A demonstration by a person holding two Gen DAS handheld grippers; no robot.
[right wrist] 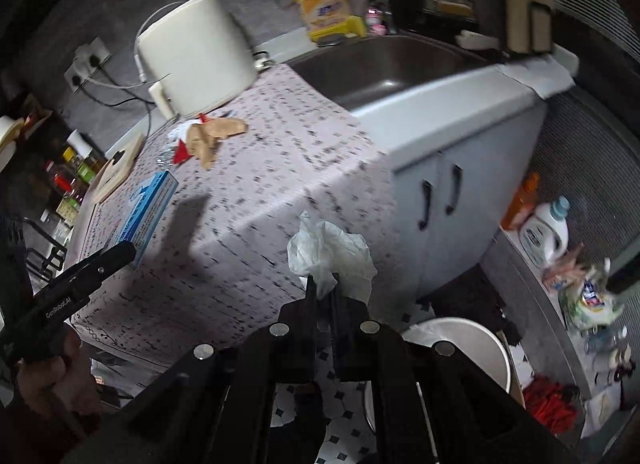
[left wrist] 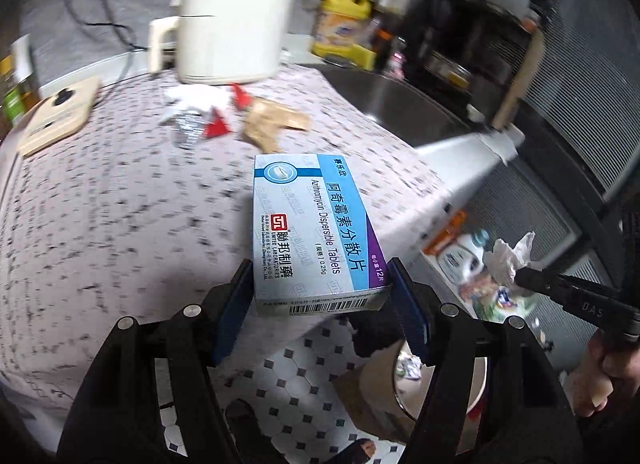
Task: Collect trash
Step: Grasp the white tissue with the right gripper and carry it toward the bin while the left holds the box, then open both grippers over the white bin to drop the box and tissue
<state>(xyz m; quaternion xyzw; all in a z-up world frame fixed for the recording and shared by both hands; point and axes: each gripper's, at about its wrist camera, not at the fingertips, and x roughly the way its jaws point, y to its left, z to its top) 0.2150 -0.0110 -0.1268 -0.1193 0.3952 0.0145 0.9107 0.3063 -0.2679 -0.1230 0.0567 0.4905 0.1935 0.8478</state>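
Observation:
My left gripper (left wrist: pixel 320 284) is shut on a blue-and-white medicine box (left wrist: pixel 312 223) and holds it above the front edge of the patterned counter (left wrist: pixel 120 203); the box also shows in the right wrist view (right wrist: pixel 150 207). My right gripper (right wrist: pixel 324 284) is shut on a crumpled white tissue (right wrist: pixel 328 252), off the counter's corner and above a white trash bin (right wrist: pixel 460 344). The tissue also shows in the left wrist view (left wrist: pixel 510 260). Red scraps (left wrist: pixel 218 125), brown paper (left wrist: pixel 272 121) and a foil blister (left wrist: pixel 186 127) lie on the counter near the back.
A white kettle (left wrist: pixel 236 15) stands at the back of the counter, a wooden board (left wrist: pixel 60 115) at its left. A steel sink (right wrist: pixel 380 63) with a yellow detergent bottle (right wrist: pixel 328 3) is to the right. Bottles (right wrist: pixel 544 232) stand on the floor by the cabinet.

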